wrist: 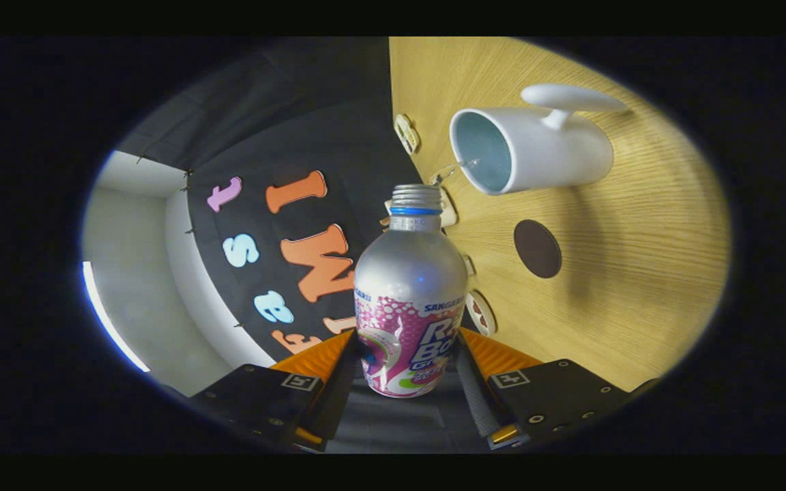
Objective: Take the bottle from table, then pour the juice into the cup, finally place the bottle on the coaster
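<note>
My gripper (409, 358) is shut on a silver bottle (411, 273) with a pink and white label, both fingers pressing on its lower body. The view is rolled, so the wooden table (638, 286) stands like a wall beside the bottle, which lies tipped on its side relative to it. The bottle's cap is off and its threaded mouth points toward a white mug (536, 153) with a handle and a bluish inside. A thin clear streak runs from near the mouth to the mug's rim. A dark round coaster (537, 248) lies on the table beside the mug, nearer to my fingers.
Several small pale tags (480, 312) sit along the table's edge next to the bottle. Beyond the edge hangs the booth's black cloth wall (284, 157), with a white wall (134, 273) further off.
</note>
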The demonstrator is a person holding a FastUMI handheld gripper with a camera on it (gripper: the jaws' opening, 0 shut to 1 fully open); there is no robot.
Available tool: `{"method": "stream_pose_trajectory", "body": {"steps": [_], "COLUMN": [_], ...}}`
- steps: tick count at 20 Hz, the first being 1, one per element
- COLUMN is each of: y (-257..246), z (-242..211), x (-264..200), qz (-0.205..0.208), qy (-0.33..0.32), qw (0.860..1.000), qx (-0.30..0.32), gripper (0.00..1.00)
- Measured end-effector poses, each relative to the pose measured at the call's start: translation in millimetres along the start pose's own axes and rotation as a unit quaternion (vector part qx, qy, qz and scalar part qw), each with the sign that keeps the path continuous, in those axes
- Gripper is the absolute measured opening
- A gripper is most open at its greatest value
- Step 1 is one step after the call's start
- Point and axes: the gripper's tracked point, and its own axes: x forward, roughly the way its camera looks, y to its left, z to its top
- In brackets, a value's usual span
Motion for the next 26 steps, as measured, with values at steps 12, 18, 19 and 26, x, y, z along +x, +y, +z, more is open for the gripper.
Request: {"method": "stream_pose_trajectory", "body": {"steps": [12,18,19,26], "y": [6.9,7.2,8.1,13.1], "z": [0.5,5.6,6.7,14.7], "x": [7.9,6.2,5.2,5.2], "qz": [0.010,0.013,0.014,0.023], "qy": [-0.006,-0.013,-0.013,-0.019], "qw": [1.000,0.999,0.999,0.998], "qx": [0.028,0.037,0.038,0.055], "gripper": [0.76,0.75,0.76,0.76]}}
